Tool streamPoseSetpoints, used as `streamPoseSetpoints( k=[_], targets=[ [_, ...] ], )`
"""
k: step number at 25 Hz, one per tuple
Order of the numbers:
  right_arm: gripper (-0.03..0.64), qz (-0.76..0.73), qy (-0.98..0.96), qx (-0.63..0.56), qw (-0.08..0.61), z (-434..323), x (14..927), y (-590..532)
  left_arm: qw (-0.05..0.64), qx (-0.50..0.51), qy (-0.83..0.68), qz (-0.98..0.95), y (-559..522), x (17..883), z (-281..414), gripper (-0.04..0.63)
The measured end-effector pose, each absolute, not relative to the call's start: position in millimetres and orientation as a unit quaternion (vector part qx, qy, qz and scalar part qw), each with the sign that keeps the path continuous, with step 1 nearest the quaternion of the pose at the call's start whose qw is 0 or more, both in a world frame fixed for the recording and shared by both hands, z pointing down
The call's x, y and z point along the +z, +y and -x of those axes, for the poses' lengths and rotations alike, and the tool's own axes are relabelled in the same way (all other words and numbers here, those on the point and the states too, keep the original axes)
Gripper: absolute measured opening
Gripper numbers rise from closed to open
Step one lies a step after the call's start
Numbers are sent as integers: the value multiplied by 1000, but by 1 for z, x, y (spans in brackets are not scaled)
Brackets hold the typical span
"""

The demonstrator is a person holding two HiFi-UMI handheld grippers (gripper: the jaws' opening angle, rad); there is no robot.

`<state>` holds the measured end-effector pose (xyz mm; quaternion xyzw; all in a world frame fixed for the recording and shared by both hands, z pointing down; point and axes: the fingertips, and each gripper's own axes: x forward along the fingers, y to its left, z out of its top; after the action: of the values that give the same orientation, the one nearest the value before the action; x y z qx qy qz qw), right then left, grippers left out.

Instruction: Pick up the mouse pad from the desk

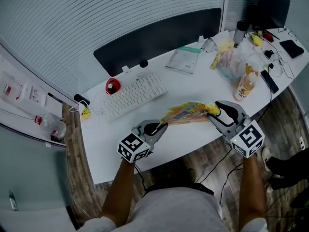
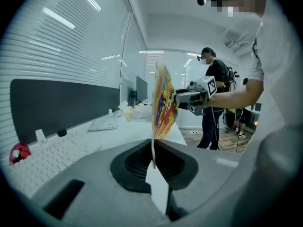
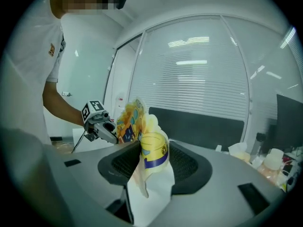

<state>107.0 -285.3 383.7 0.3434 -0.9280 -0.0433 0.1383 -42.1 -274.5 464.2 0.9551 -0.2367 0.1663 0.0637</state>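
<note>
The mouse pad [image 1: 187, 113] is held clear above the desk [image 1: 104, 139] between 2 grippers. 1 thin edge is pinched flat in the left gripper [image 1: 161, 126]. Its curled end is clasped only loosely by the half-spread right gripper [image 1: 216, 111]. That end could slip free, and the sagging pad would be dragged across the keyboard [image 1: 134, 94] beyond.

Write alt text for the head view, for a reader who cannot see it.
A person's left gripper and right gripper each clamp one end of a colourful mouse pad, holding it between them over the front of a white desk. A white keyboard lies behind it.
</note>
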Motion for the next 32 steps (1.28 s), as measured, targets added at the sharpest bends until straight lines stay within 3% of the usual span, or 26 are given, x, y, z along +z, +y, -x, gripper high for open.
streamPoseSetpoints(
  k=[5,14,25,32],
  targets=[
    [206,-375,-917,-50,125,-117,373,-291,49,162,-238,-956,-272,452,44,21],
    [230,-388,-915,-33,101,-125,371,-291,42,131,-217,-966,-267,425,41,21],
    [244,-317,-947,51,13,-120,359,-290,51,98,-129,-985,-249,394,31,21],
    [96,-352,-936,9,14,-122,351,-291,66,96,-166,-979,-261,392,30,21]
  ],
)
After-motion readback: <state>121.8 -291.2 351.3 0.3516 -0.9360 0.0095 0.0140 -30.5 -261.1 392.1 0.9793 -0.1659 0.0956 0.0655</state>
